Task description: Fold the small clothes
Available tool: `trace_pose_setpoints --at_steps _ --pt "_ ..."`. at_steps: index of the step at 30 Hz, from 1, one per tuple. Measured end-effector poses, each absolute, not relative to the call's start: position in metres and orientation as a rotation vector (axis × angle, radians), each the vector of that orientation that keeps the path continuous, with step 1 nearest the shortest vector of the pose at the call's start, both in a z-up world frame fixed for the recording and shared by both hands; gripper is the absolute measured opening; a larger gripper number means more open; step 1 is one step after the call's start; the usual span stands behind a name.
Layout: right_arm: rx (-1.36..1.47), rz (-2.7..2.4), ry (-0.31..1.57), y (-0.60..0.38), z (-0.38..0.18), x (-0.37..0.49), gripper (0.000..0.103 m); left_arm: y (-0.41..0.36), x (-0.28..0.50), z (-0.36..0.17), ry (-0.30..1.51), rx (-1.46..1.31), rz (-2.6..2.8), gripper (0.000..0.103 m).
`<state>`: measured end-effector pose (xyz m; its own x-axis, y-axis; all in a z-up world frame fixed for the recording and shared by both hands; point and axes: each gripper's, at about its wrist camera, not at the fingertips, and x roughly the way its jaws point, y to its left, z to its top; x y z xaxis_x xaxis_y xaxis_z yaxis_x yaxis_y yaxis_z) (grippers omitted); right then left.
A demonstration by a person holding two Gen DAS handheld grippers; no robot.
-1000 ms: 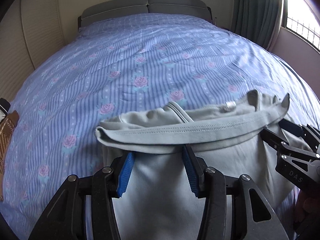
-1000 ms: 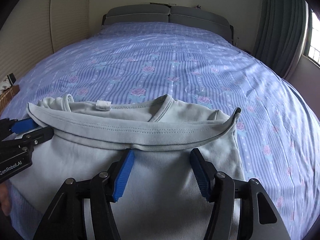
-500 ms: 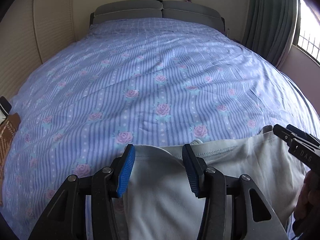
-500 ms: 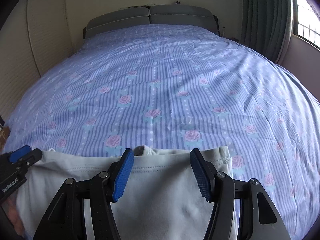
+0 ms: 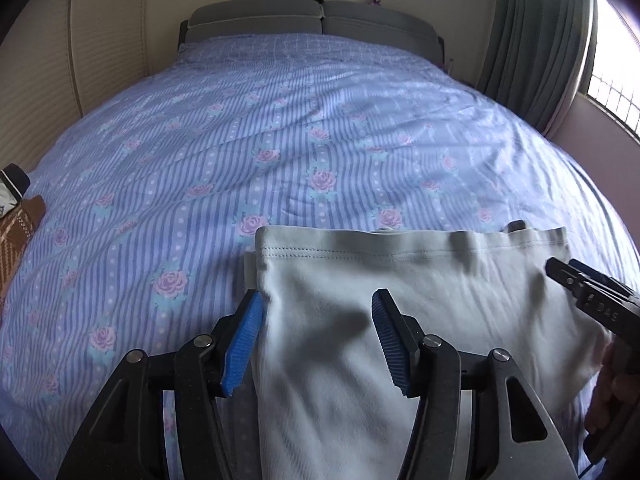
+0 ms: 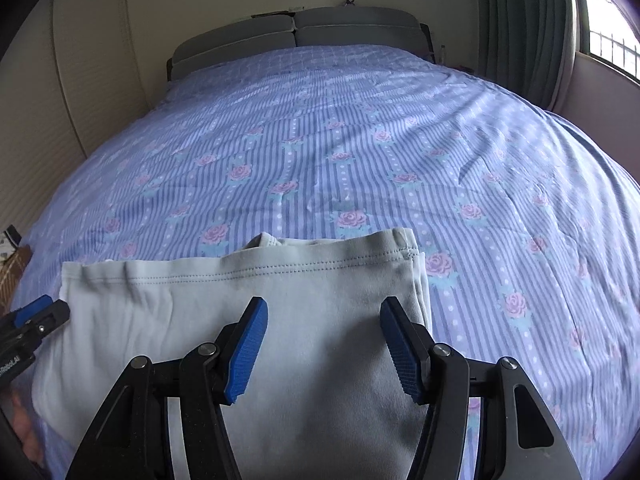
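Note:
A pale grey-green small garment lies folded flat on the bed, its stitched hem edge facing away from me; it also shows in the right wrist view. My left gripper is open and empty, hovering over the garment's left part. My right gripper is open and empty over the garment's right part. The right gripper's tip shows at the right of the left wrist view. The left gripper's tip shows at the left of the right wrist view.
The bed has a blue striped rose-print sheet and a grey headboard at the far end. A brown patterned cloth lies at the left edge. Curtains and a window are at the right.
The garment's hem has been carried over and laid down flat, so the collar is covered. Both grippers have pulled back toward me and stand open above the folded garment.

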<state>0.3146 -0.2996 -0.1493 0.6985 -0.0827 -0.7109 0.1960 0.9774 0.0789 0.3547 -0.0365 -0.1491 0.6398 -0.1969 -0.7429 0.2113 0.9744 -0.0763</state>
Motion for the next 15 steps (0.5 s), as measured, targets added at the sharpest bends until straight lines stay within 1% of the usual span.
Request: trace_pose_setpoints --at_steps 4,7,10,15 --pt "0.151 -0.181 0.785 -0.303 -0.153 0.317 0.06 -0.035 0.373 -0.156 0.874 0.003 -0.196 0.059" --pt "0.141 -0.226 0.801 -0.309 -0.159 0.324 0.06 -0.031 0.38 -0.157 0.868 -0.003 -0.116 0.059" --pt "0.163 -0.239 0.796 -0.314 -0.156 0.325 0.06 -0.022 0.379 -0.157 0.859 -0.05 -0.07 0.059" --pt "0.165 -0.264 0.761 -0.319 -0.144 0.313 0.06 -0.016 0.367 -0.153 0.833 -0.044 -0.05 0.058"
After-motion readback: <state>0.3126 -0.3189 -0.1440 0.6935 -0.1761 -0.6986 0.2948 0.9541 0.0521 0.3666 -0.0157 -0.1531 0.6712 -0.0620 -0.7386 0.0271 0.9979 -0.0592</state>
